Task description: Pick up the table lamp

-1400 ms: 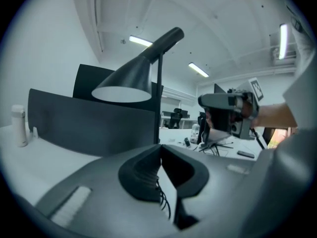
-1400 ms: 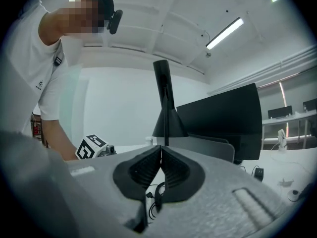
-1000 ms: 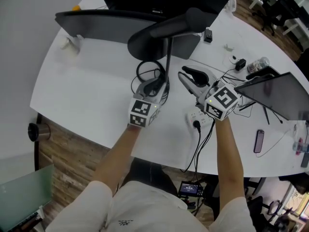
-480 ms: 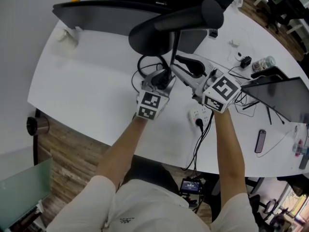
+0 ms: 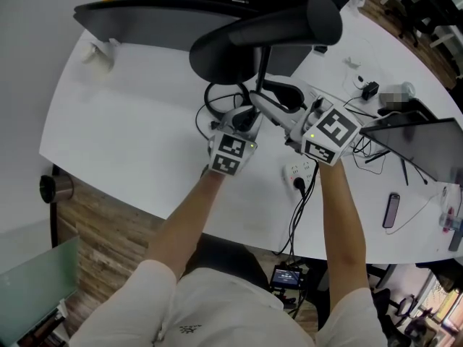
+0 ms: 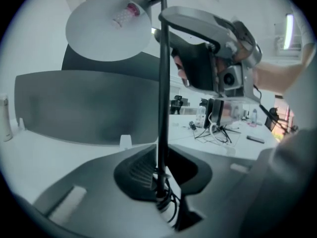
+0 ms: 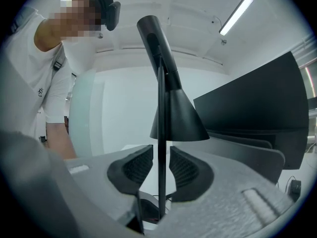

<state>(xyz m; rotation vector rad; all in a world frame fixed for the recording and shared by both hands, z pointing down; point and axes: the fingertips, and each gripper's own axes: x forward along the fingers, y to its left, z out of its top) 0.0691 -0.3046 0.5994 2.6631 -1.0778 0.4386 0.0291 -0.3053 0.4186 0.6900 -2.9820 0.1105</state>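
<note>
Table lamp (image 5: pixel 289 27) stands mid-tabletop (image 5: pixel 130 121), at 12 o'clock from person; thin stem (image 6: pixel 162 108) runs between pads of both tools. Left tool (image 5: pixel 244 116), low at 6 o'clock, closing round stem, no firm pinch visible; right tool (image 5: pixel 264 101), in from 4 o'clock, spread, clear of stem. Likely risks: slick stem slides or swivels under top-heavy shade (image 7: pixel 176 113); coiled cable (image 5: pixel 217 100) at base snags on lift.

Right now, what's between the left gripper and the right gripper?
The black table lamp's thin metal stem; the left gripper view shows it standing in front of the right gripper.
</note>
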